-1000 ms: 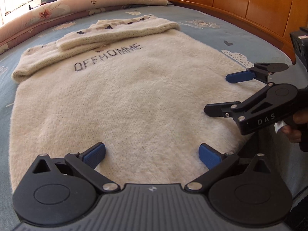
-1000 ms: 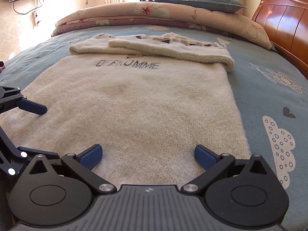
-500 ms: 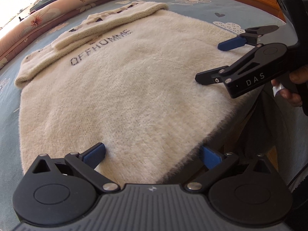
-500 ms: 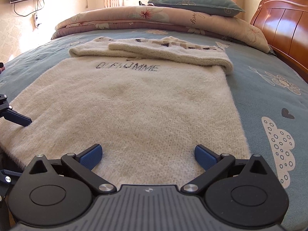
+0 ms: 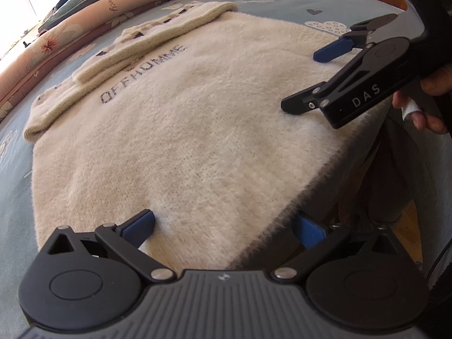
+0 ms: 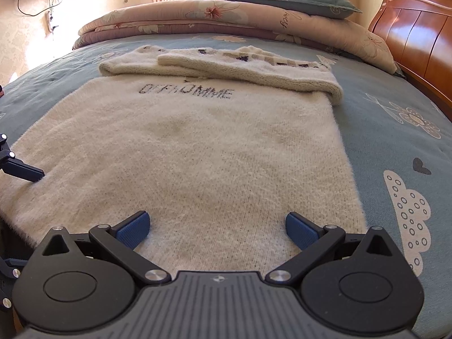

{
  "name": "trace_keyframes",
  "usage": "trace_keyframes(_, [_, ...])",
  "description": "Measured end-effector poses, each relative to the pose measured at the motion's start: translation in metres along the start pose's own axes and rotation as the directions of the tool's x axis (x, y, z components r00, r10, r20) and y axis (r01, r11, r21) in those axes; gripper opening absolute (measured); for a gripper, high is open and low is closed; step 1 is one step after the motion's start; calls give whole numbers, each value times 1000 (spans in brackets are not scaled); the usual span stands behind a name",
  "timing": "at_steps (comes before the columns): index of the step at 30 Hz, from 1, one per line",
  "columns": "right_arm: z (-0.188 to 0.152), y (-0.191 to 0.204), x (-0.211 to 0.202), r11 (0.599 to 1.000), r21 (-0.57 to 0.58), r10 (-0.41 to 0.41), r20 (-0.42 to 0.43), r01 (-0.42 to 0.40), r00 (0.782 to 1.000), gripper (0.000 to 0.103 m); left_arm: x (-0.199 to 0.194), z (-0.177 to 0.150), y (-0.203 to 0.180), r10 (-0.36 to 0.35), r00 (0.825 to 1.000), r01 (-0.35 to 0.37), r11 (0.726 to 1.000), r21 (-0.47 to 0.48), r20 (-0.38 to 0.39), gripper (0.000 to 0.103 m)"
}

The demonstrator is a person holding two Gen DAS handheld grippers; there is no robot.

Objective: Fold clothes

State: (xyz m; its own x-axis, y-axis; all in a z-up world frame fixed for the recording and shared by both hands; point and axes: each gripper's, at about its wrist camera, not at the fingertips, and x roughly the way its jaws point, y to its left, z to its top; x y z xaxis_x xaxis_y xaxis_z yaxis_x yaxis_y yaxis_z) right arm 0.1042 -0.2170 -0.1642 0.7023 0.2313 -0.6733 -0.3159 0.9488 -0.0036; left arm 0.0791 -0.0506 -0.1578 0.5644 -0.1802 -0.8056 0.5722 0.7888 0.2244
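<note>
A cream sweater (image 6: 197, 152) lies flat on the blue bed (image 6: 395, 147), sleeves folded across its top at 12 o'clock. The right tool (image 6: 217, 227) hangs wide apart over the hem at 6 o'clock, holding nothing. The left tool (image 5: 223, 226) straddles the hem's corner, also wide and empty.

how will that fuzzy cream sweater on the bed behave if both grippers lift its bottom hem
The fuzzy cream knit sweater will probably be floppy: it lies limp and its near hem already droops over the edge of the blue patterned bed. Lifted at two points, the middle would likely sag. Its fluffy pile should grip the blue fingers rather than slip.
</note>
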Motion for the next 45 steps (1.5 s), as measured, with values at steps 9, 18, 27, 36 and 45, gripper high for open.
trace_keyframes(9, [-4, 0, -2, 1000, 1, -1, 26, 1, 1000, 103, -1, -1, -4, 24, 1000, -24, 999, 29, -3, 102])
trace_keyframes(18, [-5, -1, -8, 1000, 25, -4, 47, 3, 999, 103, -9, -7, -2, 39, 999, -39, 999, 32, 7, 102])
trace_keyframes(27, [-3, -14, -21, 994, 106, 14, 85, -23, 996, 103, -11, -17, -1, 143, 990, -143, 982, 124, 4, 102])
trace_keyframes(36, [5, -12, -25, 998, 58, 7, 95, -13, 995, 103, -21, -15, -4, 170, 984, -178, 971, 163, 60, 102])
trace_keyframes(45, [22, -3, -34, 994, -96, 58, 119, -46, 991, 103, -34, -7, 0, 210, 971, -226, 963, 144, 116, 102])
